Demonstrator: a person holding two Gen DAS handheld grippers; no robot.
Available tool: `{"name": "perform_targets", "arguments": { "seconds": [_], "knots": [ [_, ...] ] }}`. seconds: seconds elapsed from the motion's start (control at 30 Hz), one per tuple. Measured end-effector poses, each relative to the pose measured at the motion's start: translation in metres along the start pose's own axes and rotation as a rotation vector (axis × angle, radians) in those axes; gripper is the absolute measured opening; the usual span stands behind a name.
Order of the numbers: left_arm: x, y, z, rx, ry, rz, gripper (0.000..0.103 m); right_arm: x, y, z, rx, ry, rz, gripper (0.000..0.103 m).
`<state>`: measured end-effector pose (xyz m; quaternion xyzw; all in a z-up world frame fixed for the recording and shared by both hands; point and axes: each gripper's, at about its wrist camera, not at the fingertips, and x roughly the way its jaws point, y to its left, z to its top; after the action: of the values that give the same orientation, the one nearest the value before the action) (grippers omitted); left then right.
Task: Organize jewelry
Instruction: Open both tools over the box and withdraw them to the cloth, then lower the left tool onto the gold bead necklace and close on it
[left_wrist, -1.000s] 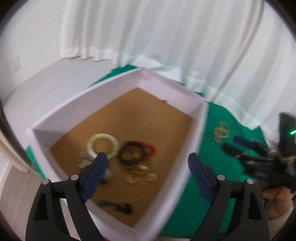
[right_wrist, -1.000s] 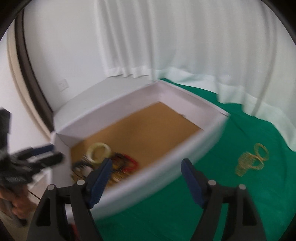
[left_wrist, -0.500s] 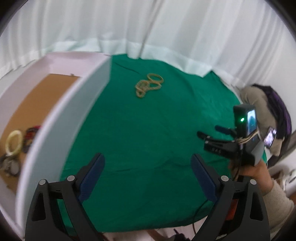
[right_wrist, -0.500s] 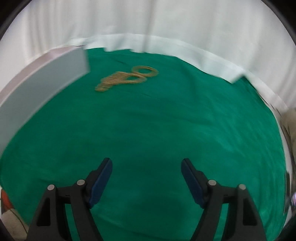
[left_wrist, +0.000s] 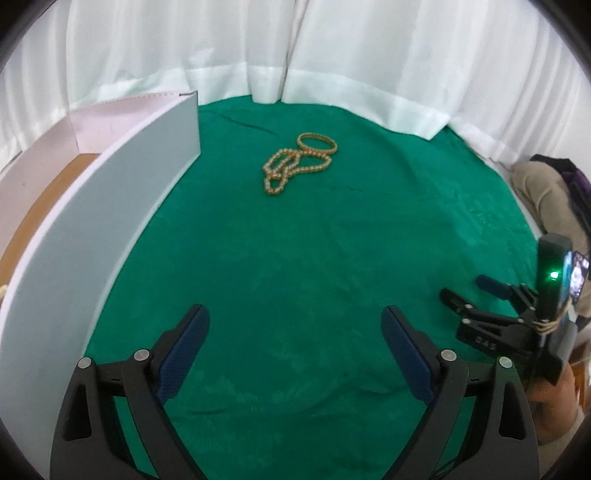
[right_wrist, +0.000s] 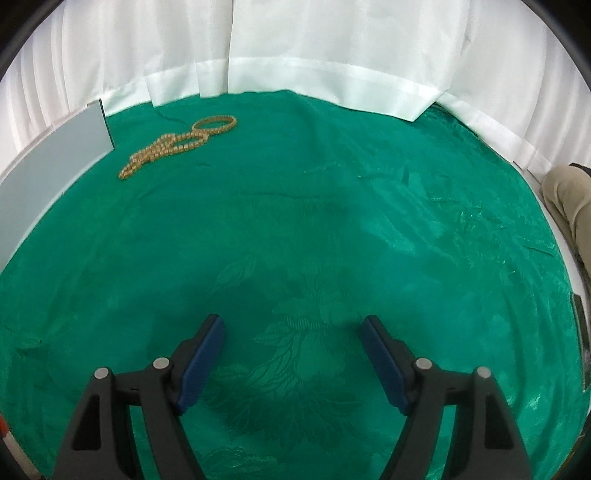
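1. Two handheld grippers hover over a green cloth (right_wrist: 332, 229); left gripper (left_wrist: 295, 350) w/ blue fingers (left_wrist: 183, 354) spread wide, nothing between them.
2. Right gripper (right_wrist: 293, 354) likewise spread, empty, pointed down at bare cloth. Seen from the left view it sits off to the side (left_wrist: 476, 291), a hand (left_wrist: 554, 391) behind it.
3. Jewelry left out: a gold bead necklace (left_wrist: 286, 170) in a loose heap, a gold bangle (left_wrist: 317, 144) touching its far end. Both lie toward the back of the cloth, well apart from either gripper, near the white curtain (left_wrist: 332, 55).
4. A white box (left_wrist: 92, 236) w/ brown floor stands along the left edge, its near corner just beside the necklace heap. Contents not visible from here.
5. Step in hand, by my read: reach for the gold pieces, then carry them to the box.
6. Doing it well: take the bangle first, approx. across its rim, so it lifts clear w/o dragging beads. For the necklace, pinch where strands bunch thickest, lift slowly, let the tail hang free before crossing the box wall. Snagging the cloth is the risk; keep tips shallow.
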<state>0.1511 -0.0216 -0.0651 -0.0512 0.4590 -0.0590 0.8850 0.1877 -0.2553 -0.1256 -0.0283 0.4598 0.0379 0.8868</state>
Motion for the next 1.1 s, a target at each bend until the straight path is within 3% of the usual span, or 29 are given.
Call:
{"name": "perform_targets", "arguments": {
  "seconds": [0.4,0.57,0.73,0.87,1.03,1.1],
  "knots": [
    [0.025,0.01,0.021,-0.022,0.046,0.005,0.095,0.002,-0.002,-0.005,0.033,-0.028,0.017,0.083],
    [0.036,0.024,0.058,-0.036,0.028,0.015,0.095,0.001,-0.003,-0.005,0.033,-0.028,0.017,0.084],
    [0.075,0.025,0.102,-0.043,0.038,-0.018,0.095,0.001,-0.003,-0.005,0.033,-0.028,0.018,0.084],
    [0.115,0.017,0.133,0.011,0.019,0.023,0.095,0.001,-0.003,-0.005,0.033,-0.028,0.018,0.084],
    [0.17,0.0,0.148,0.145,0.067,0.044,0.094,0.001,-0.003,-0.005,0.033,-0.027,0.018,0.084],
    [0.182,-0.002,0.147,0.191,0.078,0.056,0.085,0.001,-0.003,-0.005,0.033,-0.028,0.018,0.084]
  ]
}}
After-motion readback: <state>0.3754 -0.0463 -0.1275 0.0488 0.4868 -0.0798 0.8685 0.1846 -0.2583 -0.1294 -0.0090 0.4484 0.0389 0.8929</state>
